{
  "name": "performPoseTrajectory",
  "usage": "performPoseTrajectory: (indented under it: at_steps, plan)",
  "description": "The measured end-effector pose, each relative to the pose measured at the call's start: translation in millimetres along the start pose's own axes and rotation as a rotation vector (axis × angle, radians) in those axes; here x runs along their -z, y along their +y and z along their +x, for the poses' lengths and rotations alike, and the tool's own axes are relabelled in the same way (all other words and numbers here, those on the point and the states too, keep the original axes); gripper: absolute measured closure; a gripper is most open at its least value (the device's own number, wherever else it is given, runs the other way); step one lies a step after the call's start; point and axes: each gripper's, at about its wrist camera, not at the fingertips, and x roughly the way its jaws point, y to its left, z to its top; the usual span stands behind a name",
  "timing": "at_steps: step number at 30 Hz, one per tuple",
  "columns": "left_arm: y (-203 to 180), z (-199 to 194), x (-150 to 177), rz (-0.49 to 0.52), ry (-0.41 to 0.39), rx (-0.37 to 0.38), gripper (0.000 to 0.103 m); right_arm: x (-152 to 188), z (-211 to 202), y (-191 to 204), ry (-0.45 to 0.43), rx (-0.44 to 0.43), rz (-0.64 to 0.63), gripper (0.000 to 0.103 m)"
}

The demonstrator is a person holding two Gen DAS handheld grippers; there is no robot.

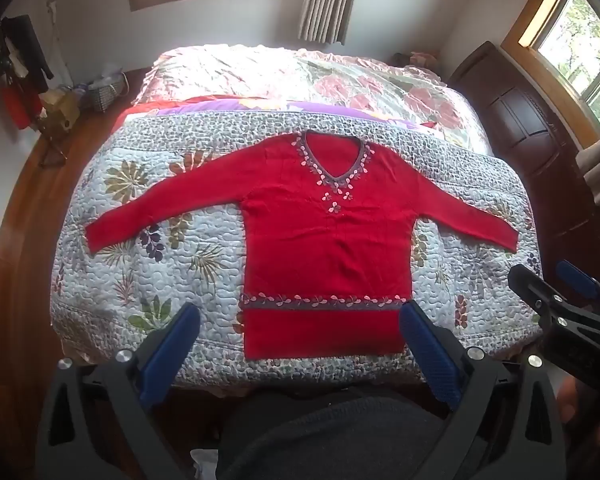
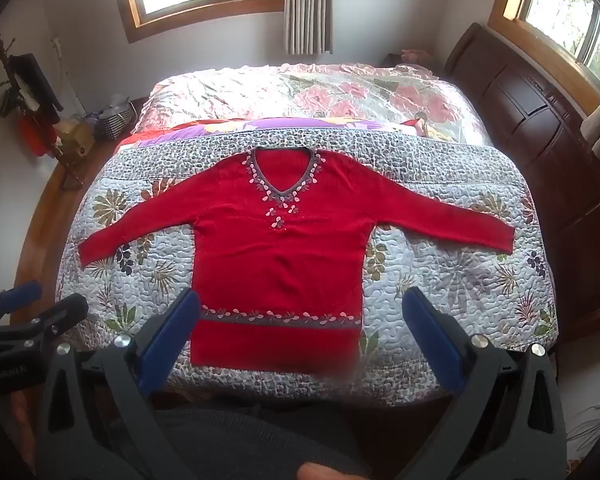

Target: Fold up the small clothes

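A red long-sleeved sweater (image 1: 324, 236) (image 2: 276, 252) with a V-neck and leaf trim lies flat, face up, on a floral quilt (image 1: 172, 256) (image 2: 440, 272), both sleeves spread sideways. My left gripper (image 1: 300, 320) hovers open above the near edge of the bed, its blue pads (image 1: 172, 344) framing the hem. My right gripper (image 2: 300, 308) is open too, held above the hem's right part; it also shows at the right edge of the left wrist view as the right gripper (image 1: 552, 284). Nothing is held by either one.
The bed has a pink flowered duvet (image 1: 300, 76) at the back and a dark wooden headboard (image 2: 540, 120) on the right. A coat stand (image 2: 32, 92) and a basket (image 2: 114, 122) stand at the left wall. A person's dark clothing (image 1: 332, 436) fills the bottom.
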Motion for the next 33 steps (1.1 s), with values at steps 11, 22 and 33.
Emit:
performPoseTrajectory:
  at_steps: [11,22,33]
  plan:
    - [6,1,2,0.000,-0.002,-0.004,0.004,0,0,0,0.000,-0.003,0.000,0.003]
    - [3,-2,-9,0.005,-0.006,-0.010,0.004,0,0,0,-0.001,-0.005,0.000,0.003]
    - [-1,-3,-12,0.008,-0.015,-0.012,0.004,-7,3,3,-0.005,-0.006,0.001,0.003]
